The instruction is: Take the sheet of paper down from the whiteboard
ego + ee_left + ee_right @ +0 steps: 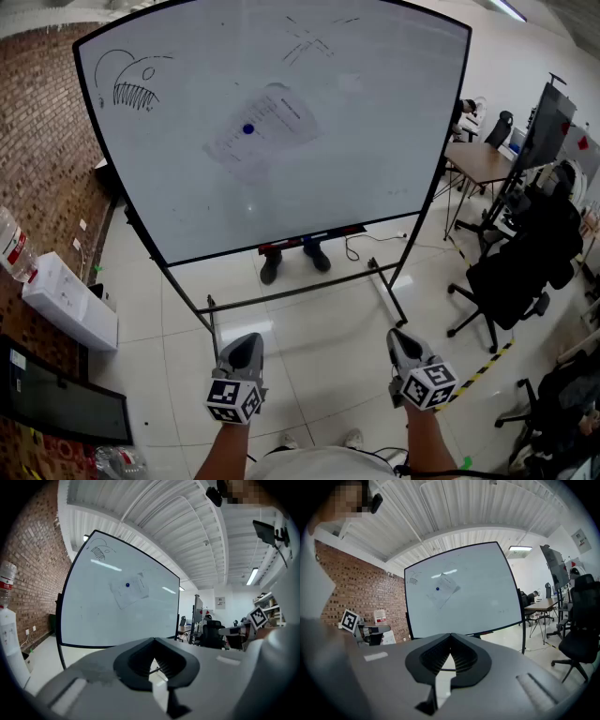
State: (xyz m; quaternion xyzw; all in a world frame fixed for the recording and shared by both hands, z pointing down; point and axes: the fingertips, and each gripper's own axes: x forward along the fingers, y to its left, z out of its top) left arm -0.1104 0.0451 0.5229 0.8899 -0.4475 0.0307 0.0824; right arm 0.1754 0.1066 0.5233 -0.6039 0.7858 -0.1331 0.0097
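Holding the left gripper [246, 342] and the right gripper [400, 337] low and nearly level, each with jaws pressed together on nothing, well short of the whiteboard [375, 159]. Pinned near the board's middle under a blue magnet [247, 129]: the sheet of paper [272, 122], tilted and untouched. Best to close the gap first, then spread one gripper's jaws, pinch a free lower corner of the sheet, and ease the magnet off with the other rather than dragging the sheet out from under it and risking a tear. Worth minding the board's floor frame [281, 297] lying across the path, plus a pair of shoes [292, 258] showing just behind it. Off to the right, an office chair [511, 277] and a desk [478, 161]; to the left, a white box [70, 300] beside the brick wall [47, 141]
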